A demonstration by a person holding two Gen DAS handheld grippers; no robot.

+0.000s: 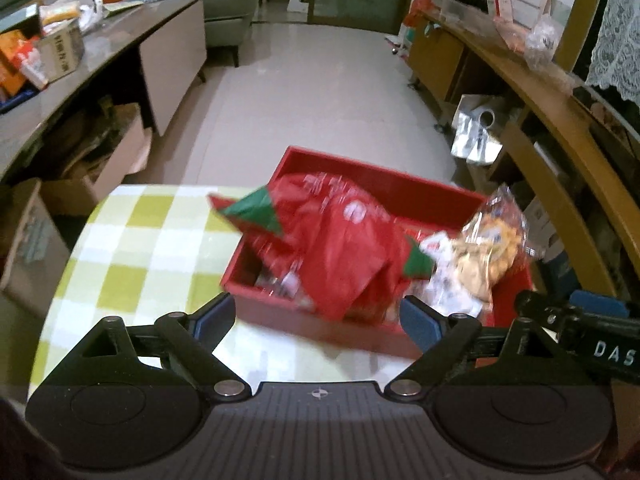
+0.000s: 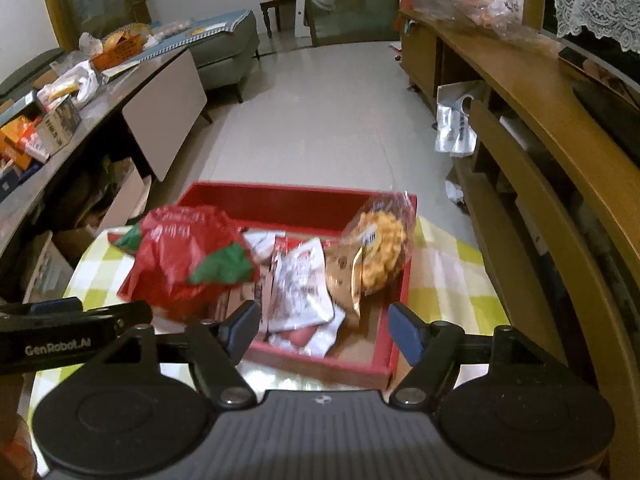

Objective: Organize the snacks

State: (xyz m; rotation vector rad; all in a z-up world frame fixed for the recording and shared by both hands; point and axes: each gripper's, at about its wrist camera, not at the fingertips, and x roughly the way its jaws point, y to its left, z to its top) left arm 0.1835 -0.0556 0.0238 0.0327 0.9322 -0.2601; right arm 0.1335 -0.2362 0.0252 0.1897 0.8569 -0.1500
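Snacks piled in a shallow red cardboard tray (image 2: 394, 280) on a green-and-white checked tablecloth (image 1: 132, 240).

Left gripper (image 1: 316, 316) and right gripper (image 2: 324, 326) both released, empty, near the tray's near edge; crumpled red-and-green plastic bag (image 2: 184, 256) on its left side, clear bag of golden puffs (image 2: 380, 252) right, white foil packets (image 2: 300, 284) between.

Red tray (image 2: 394, 332): rectangular, open-topped, on the checked surface (image 2: 444, 276). Contents: crumpled red-and-green bag (image 2: 180, 256) overhanging left wall; white-and-red packets (image 2: 300, 292) at centre; clear bag of yellow snacks (image 2: 378, 254) leaning at right.
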